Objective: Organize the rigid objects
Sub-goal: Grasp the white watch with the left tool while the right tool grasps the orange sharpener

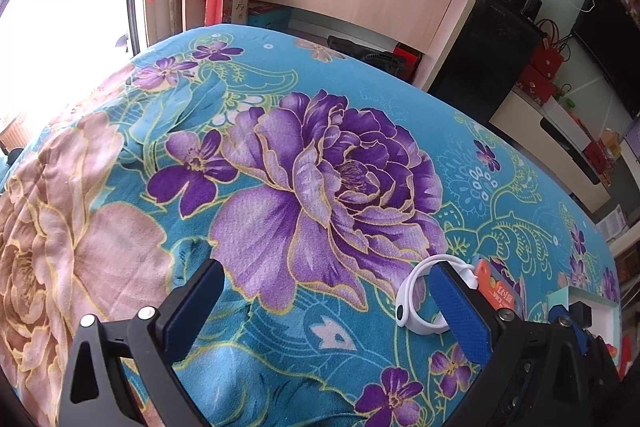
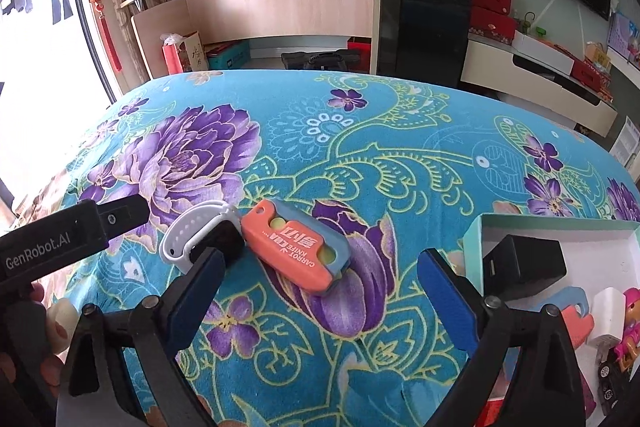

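An orange and blue toy carrot knife lies flat on the flowered blanket. My right gripper is open, and the knife sits between its blue fingertips with neither pad touching it. A white smartwatch lies just left of the knife, partly behind the right gripper's left finger. My left gripper is open over bare blanket with nothing between its fingers. The watch lies against the outside of its right finger, and the knife shows beyond it.
A shallow pale green box at the right holds a black charger, a second orange knife, a white plug and a pink toy figure. The left gripper's housing and a hand fill the left side. Desk and shelves stand beyond the bed.
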Tool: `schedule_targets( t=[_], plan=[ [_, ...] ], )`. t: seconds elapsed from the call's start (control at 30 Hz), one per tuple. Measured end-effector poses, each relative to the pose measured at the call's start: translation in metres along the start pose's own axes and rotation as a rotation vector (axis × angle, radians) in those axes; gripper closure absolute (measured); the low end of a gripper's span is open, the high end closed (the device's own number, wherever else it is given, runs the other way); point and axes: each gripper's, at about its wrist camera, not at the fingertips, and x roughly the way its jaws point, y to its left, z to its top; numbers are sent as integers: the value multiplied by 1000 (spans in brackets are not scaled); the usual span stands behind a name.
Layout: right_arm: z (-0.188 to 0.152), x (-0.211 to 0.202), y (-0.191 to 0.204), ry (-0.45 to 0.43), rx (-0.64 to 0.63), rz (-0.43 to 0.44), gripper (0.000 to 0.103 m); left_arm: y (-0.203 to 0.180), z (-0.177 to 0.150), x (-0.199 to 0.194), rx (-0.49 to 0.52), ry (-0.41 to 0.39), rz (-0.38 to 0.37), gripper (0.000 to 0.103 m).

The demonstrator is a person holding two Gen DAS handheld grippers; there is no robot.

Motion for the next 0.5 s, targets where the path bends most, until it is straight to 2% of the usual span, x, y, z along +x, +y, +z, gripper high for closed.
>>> schedule_targets(
  t=[0.1, 0.5],
  plan=[
    [2, 8, 3, 12, -4, -8, 12, -2, 0, 3, 11, 4, -13, 0],
    [11, 36, -1, 48, 22, 7, 13, 0, -1, 9, -5, 23, -34, 0]
  ],
)
